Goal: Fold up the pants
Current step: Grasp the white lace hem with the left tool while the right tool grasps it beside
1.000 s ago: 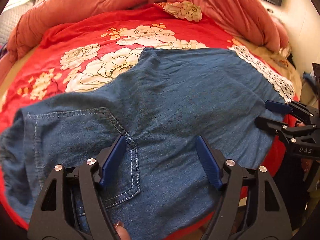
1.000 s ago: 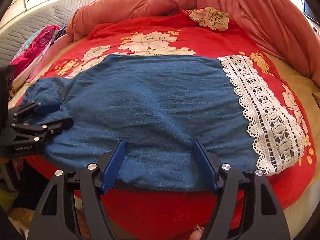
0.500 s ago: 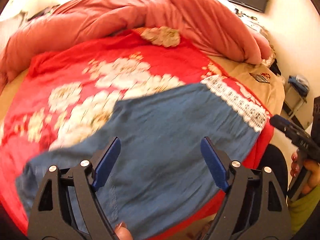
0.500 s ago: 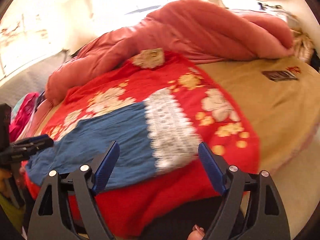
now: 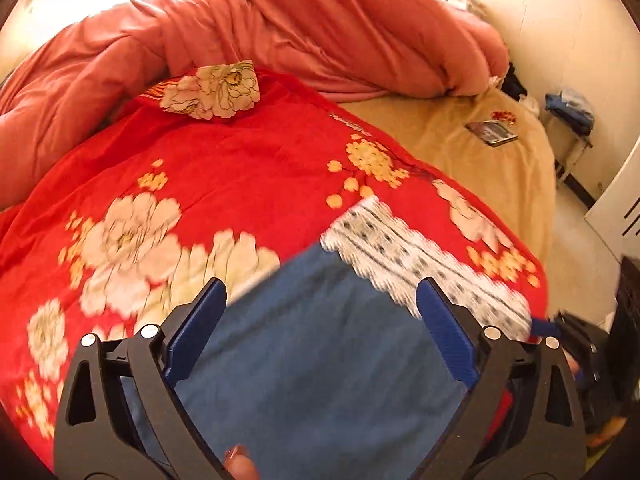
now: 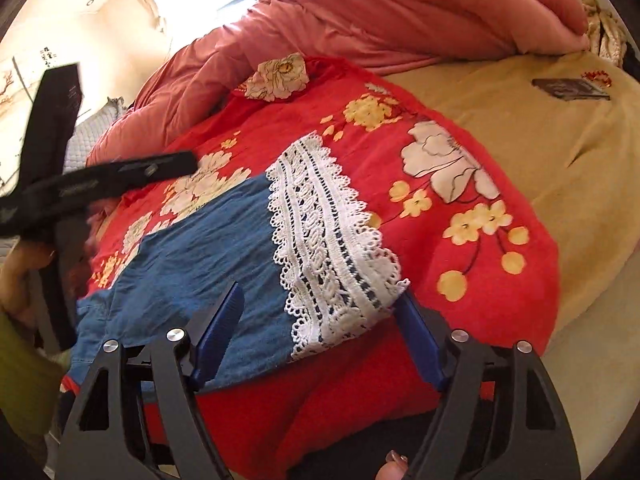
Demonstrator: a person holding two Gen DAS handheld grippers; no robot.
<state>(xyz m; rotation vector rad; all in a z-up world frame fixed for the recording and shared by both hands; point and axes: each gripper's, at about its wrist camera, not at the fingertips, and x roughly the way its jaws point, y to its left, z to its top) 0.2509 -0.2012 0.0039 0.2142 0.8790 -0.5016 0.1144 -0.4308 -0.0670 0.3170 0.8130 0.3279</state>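
Note:
Blue denim pants (image 5: 320,344) with a white lace hem (image 5: 424,256) lie flat on the red floral blanket (image 5: 240,168). My left gripper (image 5: 320,320) is open and empty above the leg, near the hem. In the right wrist view the pants (image 6: 208,248) and lace hem (image 6: 332,248) lie at the blanket's near edge. My right gripper (image 6: 320,328) is open and empty, its fingers either side of the hem's near corner. The left gripper shows there as a dark blur (image 6: 72,184) at the left.
A pink duvet (image 5: 280,28) is heaped along the back of the bed. A tan sheet (image 6: 560,152) covers the right side, with a small dark packet (image 6: 572,88) on it. A floral blanket corner (image 5: 212,88) is turned over.
Both grippers have swung right along the pants, from the waist and mid-leg toward the lace hem. Both stayed open. The pants lie as before.

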